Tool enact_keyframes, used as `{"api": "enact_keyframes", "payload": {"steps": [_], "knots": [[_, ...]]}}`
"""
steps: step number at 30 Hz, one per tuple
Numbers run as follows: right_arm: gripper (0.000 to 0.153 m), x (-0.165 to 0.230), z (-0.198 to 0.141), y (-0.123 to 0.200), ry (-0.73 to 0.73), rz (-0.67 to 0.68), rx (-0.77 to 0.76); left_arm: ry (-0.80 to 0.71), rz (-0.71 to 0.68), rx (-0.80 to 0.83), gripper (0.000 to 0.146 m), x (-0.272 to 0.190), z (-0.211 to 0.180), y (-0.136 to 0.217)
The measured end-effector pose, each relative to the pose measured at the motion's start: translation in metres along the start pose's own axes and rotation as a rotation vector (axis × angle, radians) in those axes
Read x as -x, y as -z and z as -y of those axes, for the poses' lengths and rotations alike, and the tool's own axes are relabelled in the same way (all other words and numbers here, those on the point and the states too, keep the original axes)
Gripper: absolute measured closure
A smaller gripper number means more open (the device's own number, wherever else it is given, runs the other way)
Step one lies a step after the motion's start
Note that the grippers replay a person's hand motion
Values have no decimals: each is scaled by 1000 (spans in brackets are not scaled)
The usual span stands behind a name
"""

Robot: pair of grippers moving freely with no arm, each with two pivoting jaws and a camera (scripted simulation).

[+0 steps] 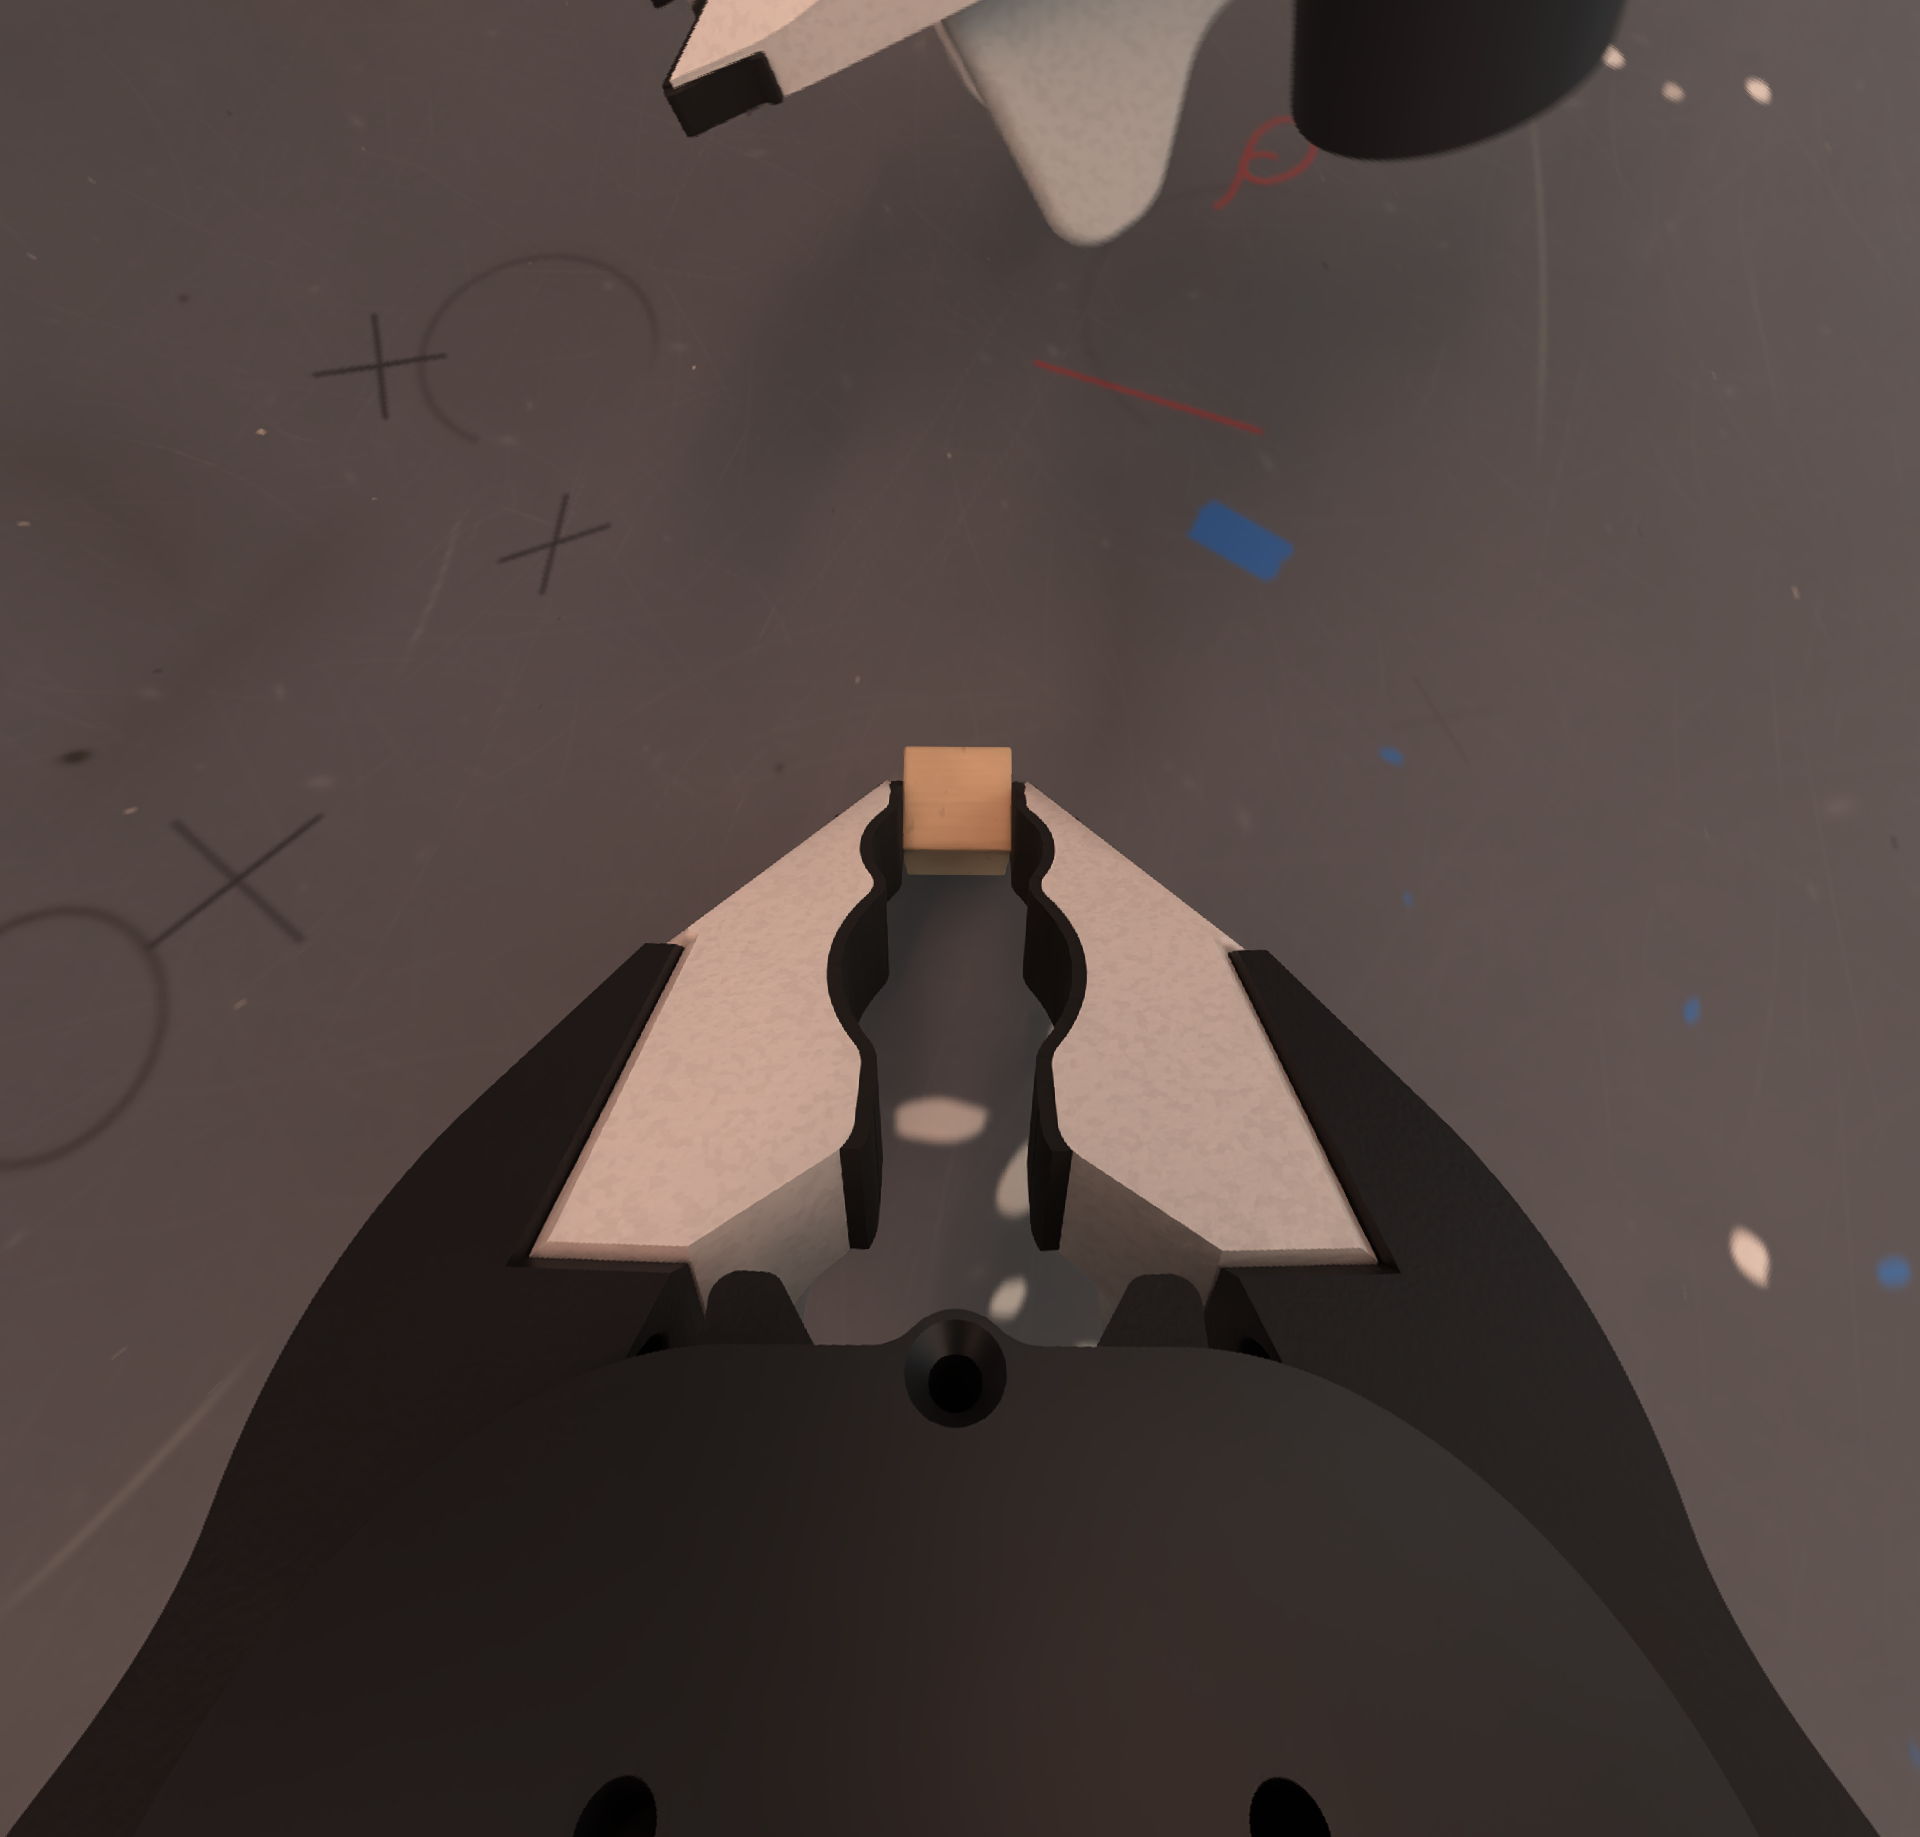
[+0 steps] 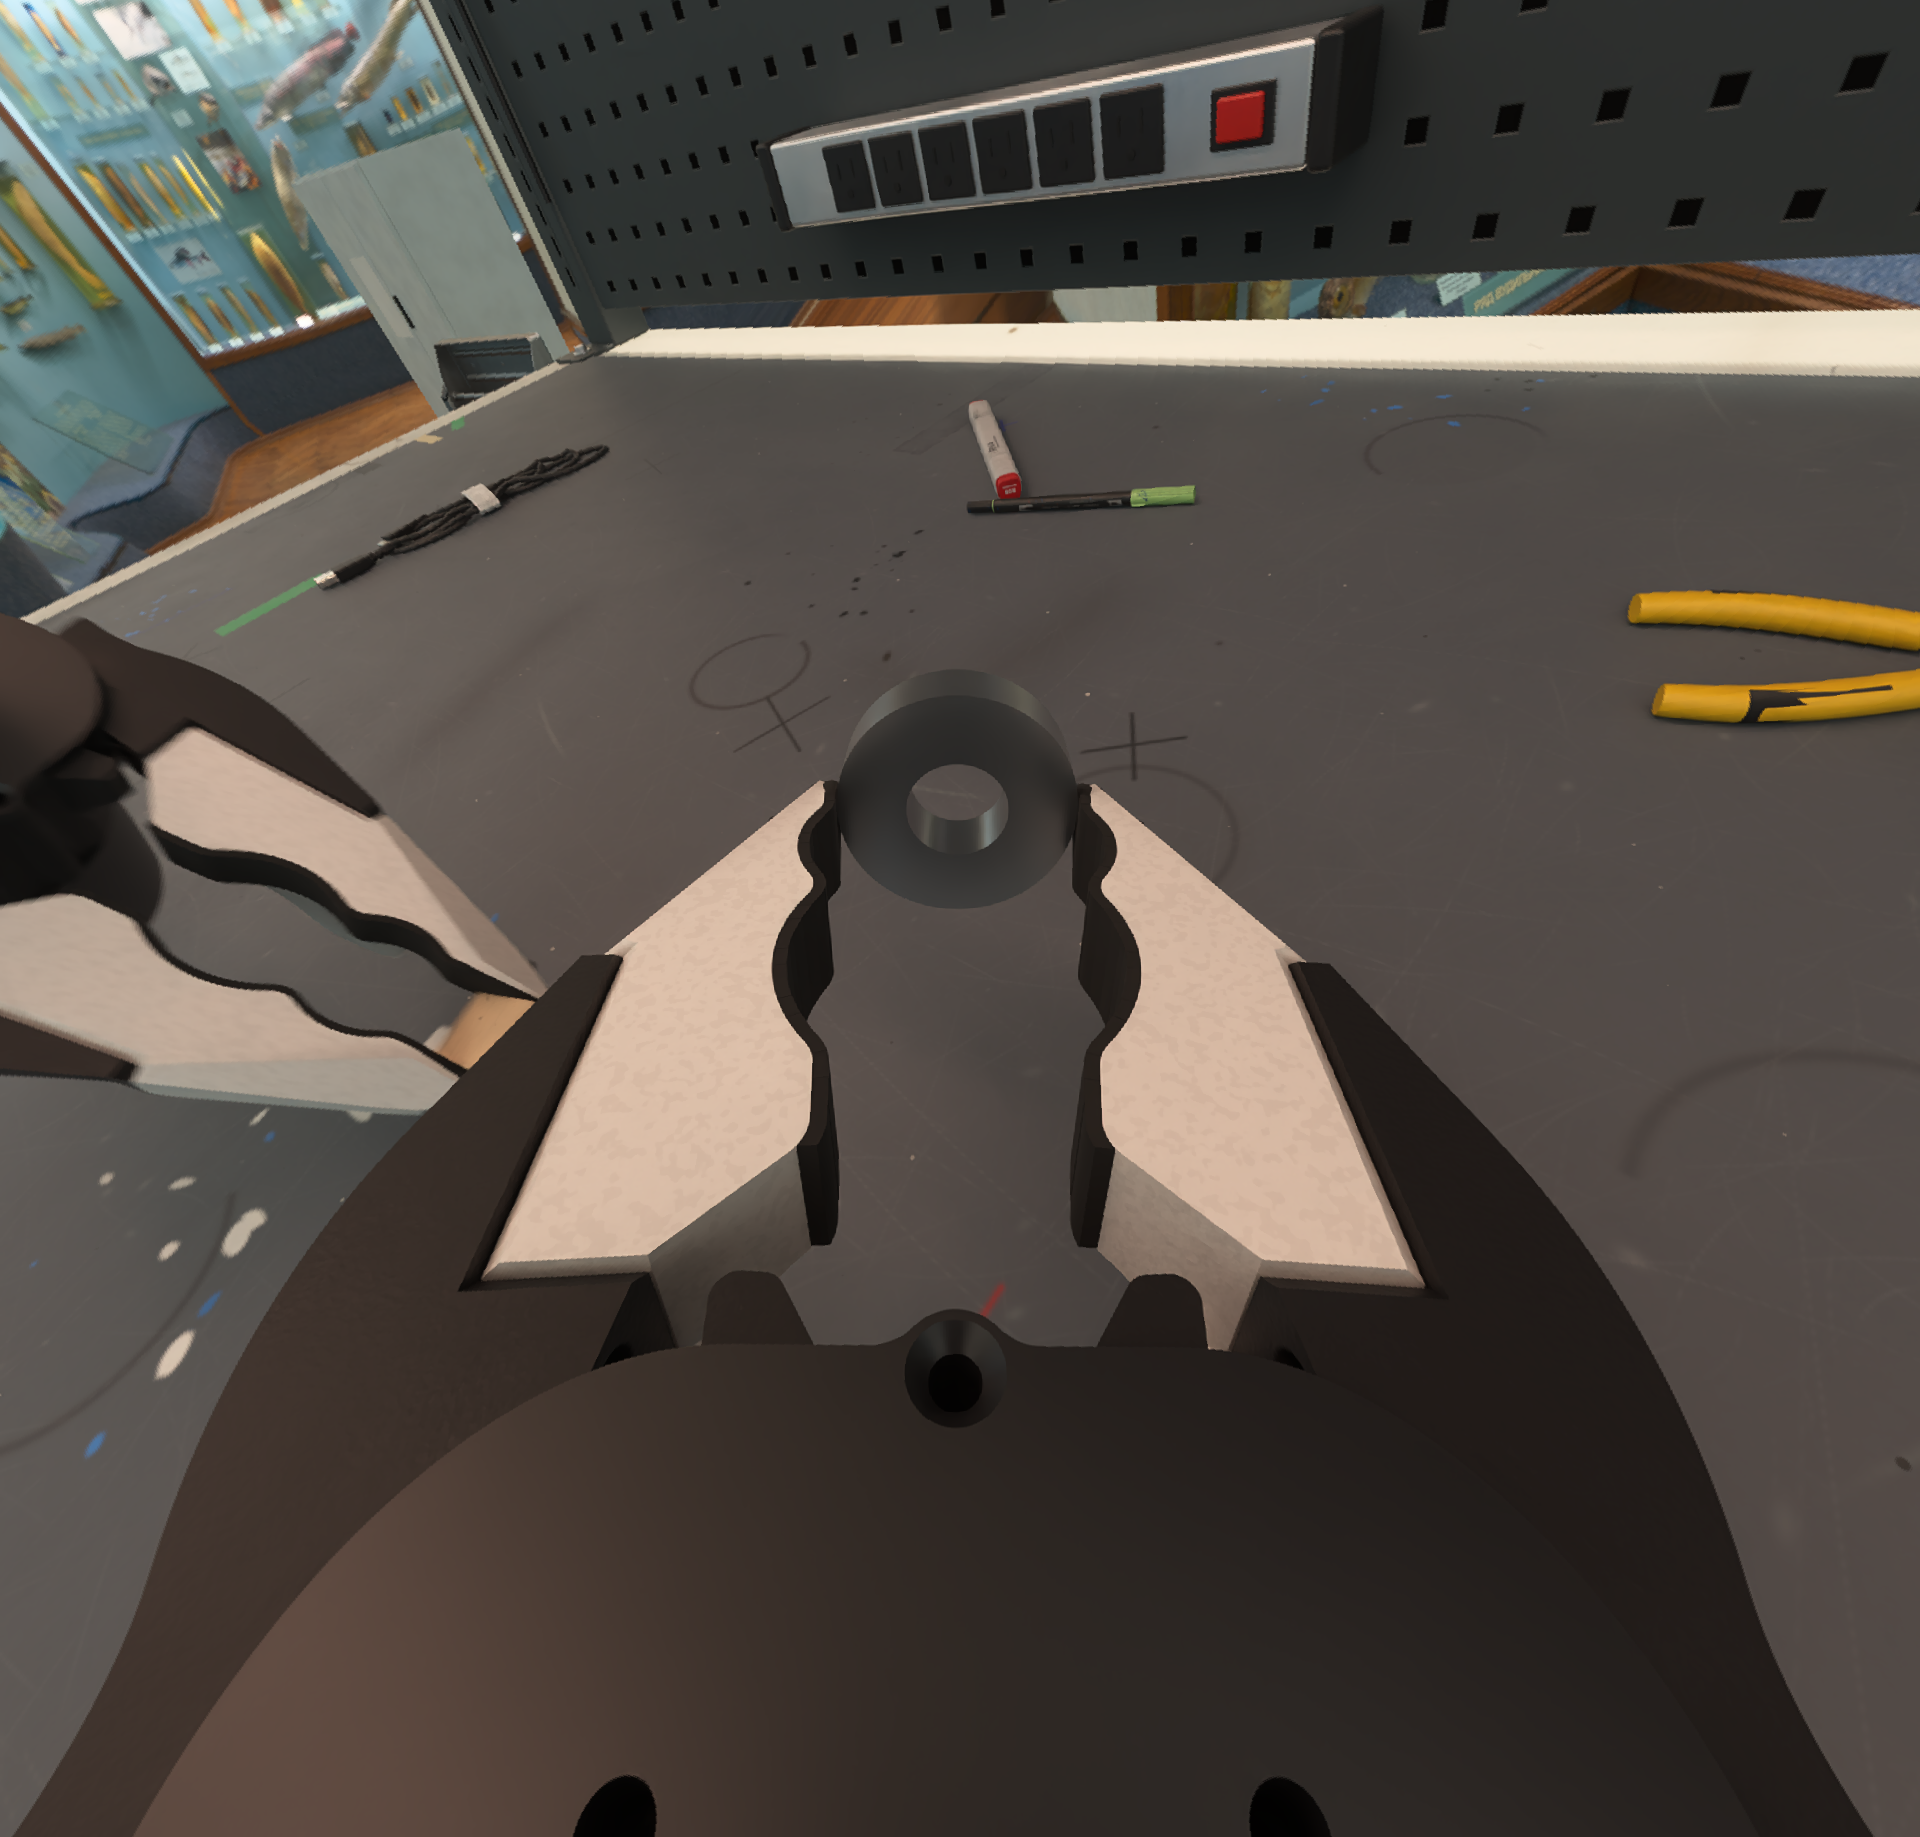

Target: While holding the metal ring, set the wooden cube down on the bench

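Left wrist view. The left gripper (image 1: 957, 813) points down at the dark grey, scuffed bench top (image 1: 727, 592) and pinches a small pale wooden cube (image 1: 957, 798) at the very tips of its black pads, one pad on each side face. The cube's far end pokes past the tips; I cannot tell whether it touches the bench yet. Judgement: light, rigid, dry wood with flat faces, so the grip is secure and it should sit flat once let go; being so light, it may cling to a pad or tip over on release. Pen crosses, circles, a blue tape scrap (image 1: 1241, 540) and pale paint flecks mark the surface.

Right wrist view. The right gripper (image 2: 957, 800) holds a thick dark metal ring (image 2: 957, 788) upright by its outer rim, bore facing the camera, clear above the bench. Judgement: smooth, hard and heavier than the cube; a rim pinch on a curved surface could slip or roll, so pressure should hold. Beyond it lie two marker pens (image 2: 997, 452), a tied black cord (image 2: 468, 509) and yellow-handled pliers (image 2: 1787, 665). Behind the bench stand a dark pegboard (image 2: 1558, 21) bearing a power strip (image 2: 1049, 140) and a blue display wall.
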State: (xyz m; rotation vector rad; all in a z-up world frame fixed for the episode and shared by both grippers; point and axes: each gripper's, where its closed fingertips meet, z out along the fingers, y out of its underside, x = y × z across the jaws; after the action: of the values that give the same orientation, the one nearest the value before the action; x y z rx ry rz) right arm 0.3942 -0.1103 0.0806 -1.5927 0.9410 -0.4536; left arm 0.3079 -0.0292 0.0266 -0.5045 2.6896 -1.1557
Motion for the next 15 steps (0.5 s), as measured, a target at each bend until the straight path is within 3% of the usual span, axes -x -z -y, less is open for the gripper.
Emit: {"api": "enact_keyframes", "payload": {"steps": [4,9,11,15], "knots": [[108,-1,1,2,-9,0,-8,65,-25,10,127,-2,6,-26],[108,-3,1,3,-16,-5,-11,48,-1,-2,126,-6,10,-34],[108,-5,1,5,-14,-15,-10,34,15,-6,110,-6,11,-34],[108,-22,-2,23,12,-104,30,35,37,-60,100,-5,17,-26]]}}
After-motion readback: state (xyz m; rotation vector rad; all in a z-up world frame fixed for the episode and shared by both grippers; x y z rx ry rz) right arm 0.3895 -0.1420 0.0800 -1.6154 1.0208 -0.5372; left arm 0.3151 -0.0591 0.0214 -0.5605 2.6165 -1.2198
